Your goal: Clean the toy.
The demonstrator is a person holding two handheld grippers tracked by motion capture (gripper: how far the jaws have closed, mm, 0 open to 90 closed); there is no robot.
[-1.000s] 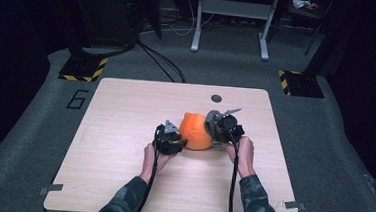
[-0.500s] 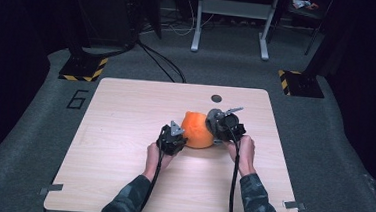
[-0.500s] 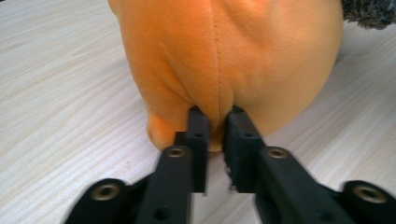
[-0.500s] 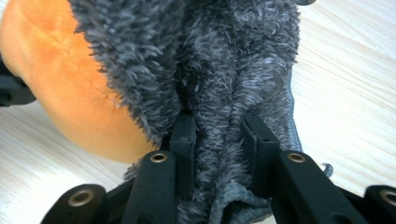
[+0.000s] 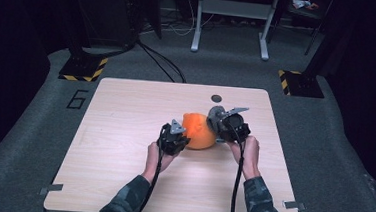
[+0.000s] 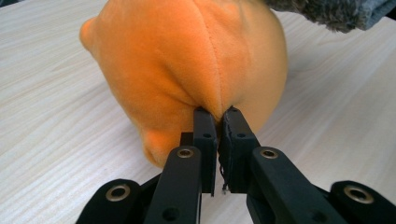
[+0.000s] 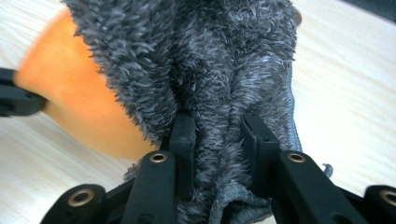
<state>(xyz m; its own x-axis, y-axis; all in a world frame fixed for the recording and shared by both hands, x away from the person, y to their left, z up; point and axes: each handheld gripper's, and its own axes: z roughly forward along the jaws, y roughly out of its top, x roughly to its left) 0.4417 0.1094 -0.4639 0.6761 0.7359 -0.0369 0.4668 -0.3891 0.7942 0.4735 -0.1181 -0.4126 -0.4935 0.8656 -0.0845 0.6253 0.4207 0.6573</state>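
Note:
An orange plush toy [image 5: 199, 132] lies at the middle of the wooden table [image 5: 125, 111], with a grey fuzzy part [image 5: 216, 113] at its far right side. My left gripper [image 5: 185, 139] is at the toy's near left. Its jaws have just been closing, and in the left gripper view it [image 6: 218, 112] pinches a fold of the orange fabric [image 6: 187, 60] along a seam. My right gripper [image 5: 218, 125] comes in from the right. In the right gripper view it [image 7: 217, 119] is shut on a bunch of the grey fuzzy fabric [image 7: 210, 56], with the orange body [image 7: 79, 102] behind it at the left.
A small dark disc [image 5: 216, 98] lies near the table's far edge. Bare wood stretches to the left of the toy and in front of it. Beyond the table stand dark equipment bases with yellow-black stripes [image 5: 84, 68] and a metal frame [image 5: 232, 19].
The left gripper's jaws have closed on the orange plush and the gripper has nudged slightly toward it. The right gripper and the toy have stayed in place.

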